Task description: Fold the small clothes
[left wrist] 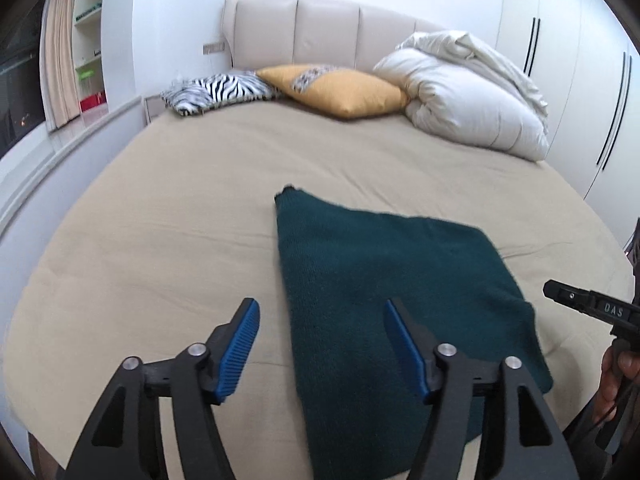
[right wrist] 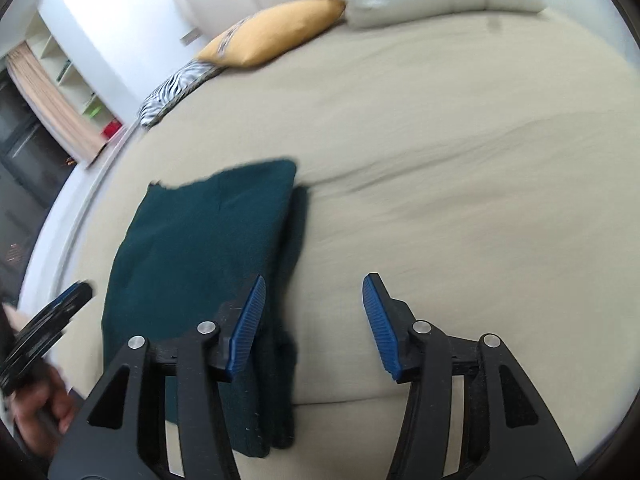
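A dark green knitted garment (left wrist: pixel 384 300) lies folded flat on the beige bed sheet (left wrist: pixel 180 208). My left gripper (left wrist: pixel 322 308) hovers over the garment's left edge, open, with nothing pressed between its blue pads. In the right wrist view the same garment (right wrist: pixel 200 248) lies to the left, its folded layers stacked along the right side. My right gripper (right wrist: pixel 314 286) stands open over the garment's right edge and the bare sheet (right wrist: pixel 460 200), holding nothing. The right gripper's tip (left wrist: pixel 560 294) shows at the right border of the left wrist view.
A zebra pillow (left wrist: pixel 216 92), a yellow pillow (left wrist: pixel 340 90) and a bundled white duvet (left wrist: pixel 468 96) lie by the padded headboard (left wrist: pixel 320 28). White wardrobe doors (left wrist: pixel 580 60) stand at the right. A person's hand (right wrist: pixel 44 404) holds the left gripper at the left.
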{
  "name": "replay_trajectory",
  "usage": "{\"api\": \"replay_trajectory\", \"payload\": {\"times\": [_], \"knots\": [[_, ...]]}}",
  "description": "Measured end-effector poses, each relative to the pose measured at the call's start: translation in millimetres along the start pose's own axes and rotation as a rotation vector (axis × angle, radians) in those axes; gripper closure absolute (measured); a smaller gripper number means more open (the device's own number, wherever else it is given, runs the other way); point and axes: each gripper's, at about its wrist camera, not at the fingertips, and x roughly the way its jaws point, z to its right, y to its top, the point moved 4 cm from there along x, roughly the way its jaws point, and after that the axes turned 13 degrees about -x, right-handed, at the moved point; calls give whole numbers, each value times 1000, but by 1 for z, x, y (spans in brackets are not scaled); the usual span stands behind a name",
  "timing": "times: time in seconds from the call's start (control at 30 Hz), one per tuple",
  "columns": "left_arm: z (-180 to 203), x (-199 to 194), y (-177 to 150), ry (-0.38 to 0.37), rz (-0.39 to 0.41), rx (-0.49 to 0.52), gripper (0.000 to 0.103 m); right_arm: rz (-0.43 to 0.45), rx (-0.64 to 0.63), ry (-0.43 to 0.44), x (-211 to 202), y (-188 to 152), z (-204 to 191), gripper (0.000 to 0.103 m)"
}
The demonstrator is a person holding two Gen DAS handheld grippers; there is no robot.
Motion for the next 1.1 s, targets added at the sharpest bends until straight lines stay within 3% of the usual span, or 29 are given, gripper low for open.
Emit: {"api": "replay_trajectory", "payload": {"times": [0.07, 0.2, 0.33, 0.4, 0.47, 0.57, 0.63, 0.73, 0.8, 1.0, 1.1], "knots": [[3, -16, 2, 2, 54, 20, 24, 25, 1, 10, -12, 6, -2, 53], [12, -56, 12, 0, 192, 34, 0, 103, -56, -9, -23, 27, -31, 53], [22, -98, 28, 17, 355, 57, 0, 239, -163, -80, -64, 40, -57, 52], [27, -119, 36, 39, 427, 62, 0, 334, -221, -136, -91, 47, -71, 37], [32, -136, 45, 43, 465, 71, 0, 452, -273, -196, -123, 51, -84, 7], [31, -157, 50, 65, 505, 40, 0, 667, -310, -306, -171, 48, -104, 0], [31, -161, 54, 89, 491, 31, 0, 716, -337, -302, -191, 51, -116, 0], [26, -151, 53, 99, 430, 4, 0, 726, -366, -255, -208, 54, -127, 0], [23, -135, 47, 145, 377, 7, 0, 718, -373, -232, -213, 53, -132, 0], [11, -79, 11, 154, 143, -48, 0, 470, -380, -209, -161, 44, -136, 0], [5, -61, -3, 179, 82, -63, 0, 352, -324, -217, -127, 30, -124, 0]]}}
